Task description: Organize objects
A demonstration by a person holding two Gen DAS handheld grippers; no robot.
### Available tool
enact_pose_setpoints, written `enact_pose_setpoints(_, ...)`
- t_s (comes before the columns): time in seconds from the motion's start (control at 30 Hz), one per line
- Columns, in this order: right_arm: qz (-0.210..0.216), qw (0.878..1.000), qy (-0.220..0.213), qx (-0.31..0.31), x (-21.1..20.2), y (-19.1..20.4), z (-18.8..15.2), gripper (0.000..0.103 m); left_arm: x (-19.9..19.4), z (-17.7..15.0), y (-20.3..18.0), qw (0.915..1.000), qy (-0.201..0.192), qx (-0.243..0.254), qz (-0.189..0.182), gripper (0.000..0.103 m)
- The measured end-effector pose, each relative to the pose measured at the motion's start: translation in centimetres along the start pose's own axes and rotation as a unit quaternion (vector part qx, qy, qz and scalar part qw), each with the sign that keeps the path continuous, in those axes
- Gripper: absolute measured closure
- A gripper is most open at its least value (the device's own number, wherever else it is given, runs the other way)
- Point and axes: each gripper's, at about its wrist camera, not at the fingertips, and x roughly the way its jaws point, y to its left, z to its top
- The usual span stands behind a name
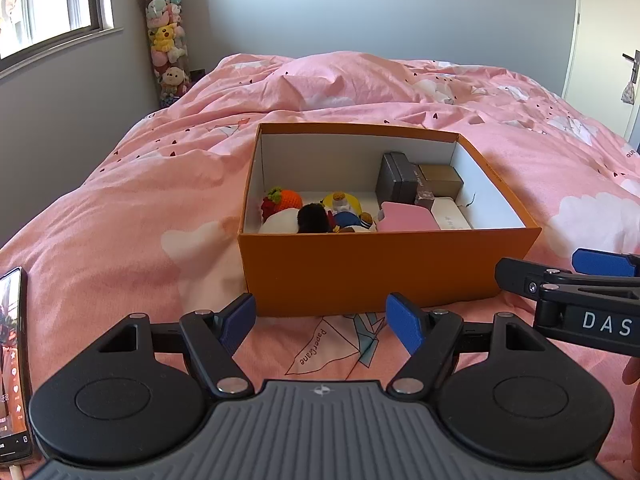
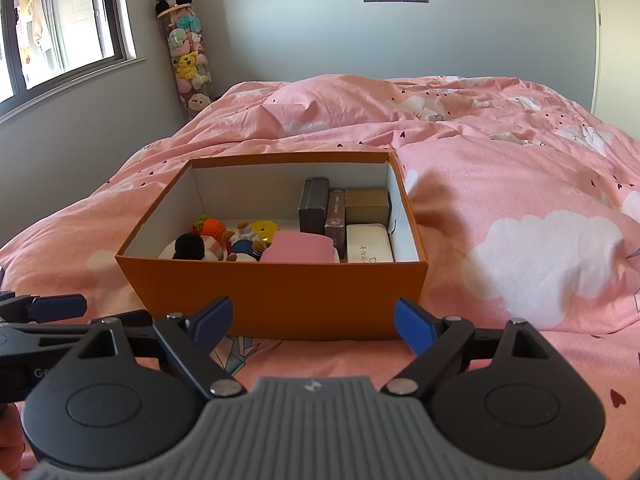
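Note:
An open orange box (image 1: 372, 268) (image 2: 276, 292) sits on the pink bed. Inside on the left lie small plush toys (image 1: 316, 216) (image 2: 216, 242), among them an orange knitted one. A pink case (image 1: 406, 218) (image 2: 300, 248), a white case (image 1: 452, 212) (image 2: 368, 242) and dark and gold small boxes (image 1: 416, 180) (image 2: 344, 204) fill the right side. My left gripper (image 1: 321, 322) is open and empty just in front of the box. My right gripper (image 2: 313, 326) is open and empty in front of the box too, to the right of the left one.
A phone (image 1: 14, 364) lies on the bed at the left gripper's left. The pink quilt (image 2: 520, 200) spreads right and back, with a pillow bump behind the box. A tall clear tube of plush toys (image 1: 168, 40) stands in the far corner by the window.

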Motion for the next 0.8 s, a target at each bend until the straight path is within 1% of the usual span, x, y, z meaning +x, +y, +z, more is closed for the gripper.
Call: enact_pose_setpoints(0.8,-0.002,1.000,0.002,0.002,-0.08,0.22,-0.31,0.014,-0.25,0.23,-0.17,0.9999,-0.005,0.010,0.001,0.016)
